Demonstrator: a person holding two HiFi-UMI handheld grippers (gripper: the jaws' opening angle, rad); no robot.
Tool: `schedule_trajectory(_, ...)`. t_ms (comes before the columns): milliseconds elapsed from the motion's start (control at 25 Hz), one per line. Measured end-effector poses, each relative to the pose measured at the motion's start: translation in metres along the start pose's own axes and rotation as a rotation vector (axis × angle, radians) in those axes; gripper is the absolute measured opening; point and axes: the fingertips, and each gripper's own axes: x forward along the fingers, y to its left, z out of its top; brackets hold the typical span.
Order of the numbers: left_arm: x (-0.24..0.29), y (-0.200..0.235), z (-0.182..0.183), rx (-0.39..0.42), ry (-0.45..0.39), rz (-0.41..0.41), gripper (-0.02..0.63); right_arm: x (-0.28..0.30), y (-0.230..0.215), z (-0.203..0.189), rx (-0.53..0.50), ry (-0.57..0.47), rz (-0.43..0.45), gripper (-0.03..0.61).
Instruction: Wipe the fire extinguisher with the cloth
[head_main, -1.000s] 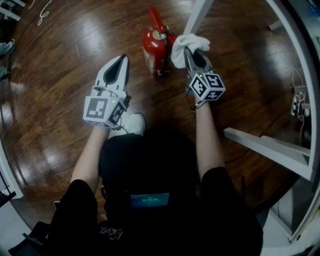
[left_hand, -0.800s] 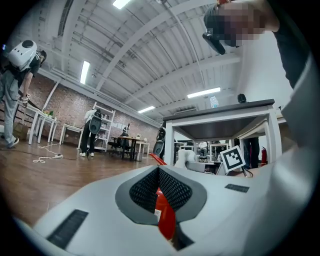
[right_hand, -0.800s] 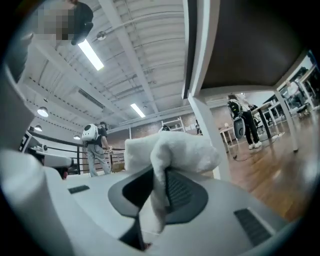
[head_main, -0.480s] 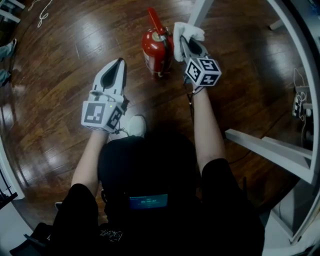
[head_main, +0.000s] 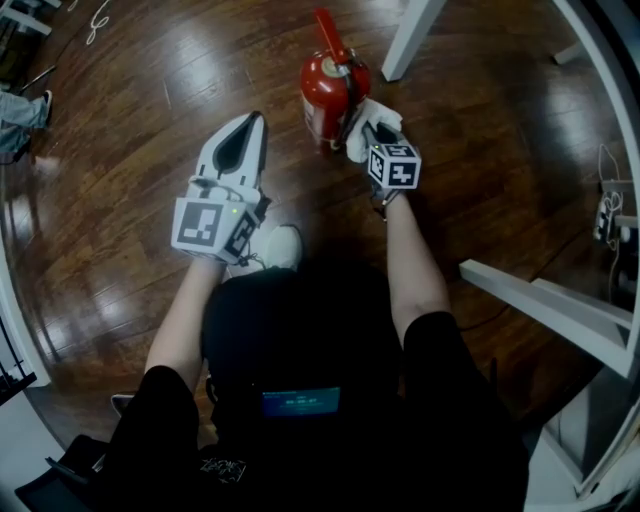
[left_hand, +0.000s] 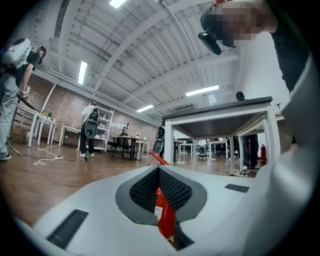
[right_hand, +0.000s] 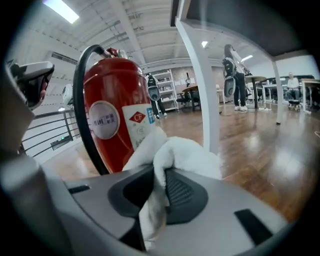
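Note:
A red fire extinguisher (head_main: 330, 85) with a black hose stands upright on the wooden floor. It fills the left of the right gripper view (right_hand: 112, 115). My right gripper (head_main: 368, 135) is shut on a bunched white cloth (head_main: 362, 122), which lies against the extinguisher's lower right side. In the right gripper view the cloth (right_hand: 175, 152) bulges out over the jaws of this gripper (right_hand: 160, 172), next to the label. My left gripper (head_main: 252, 122) hovers to the left of the extinguisher, shut and holding nothing. Through its jaw gap (left_hand: 159, 170) a strip of the red extinguisher (left_hand: 165, 220) shows.
A white table leg (head_main: 410, 40) rises just behind the extinguisher, and a white frame beam (head_main: 540, 300) runs at the right. Cables (head_main: 608, 215) lie on the floor at far right. My white shoe (head_main: 275, 245) is under the left gripper. Other people stand far off.
My right gripper has carried the cloth from up near the extinguisher's head down along its right side. The left gripper has hardly moved.

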Motion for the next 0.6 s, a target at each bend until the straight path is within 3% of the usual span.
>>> schedule_trajectory(120,-0.001,-0.003,0.003,-0.001,-0.009,-0.005,0.000,-0.024,-0.001,0.028,0.003,-0.098,-0.002,0.067)
schedule_trajectory(240,-0.003,-0.003,0.006,-0.002,-0.025,0.002,0.000,-0.078,0.009,0.095,0.024,-0.317,0.023,0.068)
schedule_trajectory(360,-0.004,-0.004,0.007,-0.014,-0.036,0.008,0.000,-0.145,0.052,0.155,-0.007,-0.497,0.094,0.069)
schedule_trajectory(480,-0.007,-0.006,0.008,-0.007,-0.037,0.017,0.000,-0.184,0.108,0.184,-0.090,-0.576,0.145,0.071)
schedule_trajectory(600,-0.013,-0.007,0.009,-0.009,-0.040,0.028,0.000,-0.179,0.154,0.187,-0.160,-0.572,0.169,0.071)
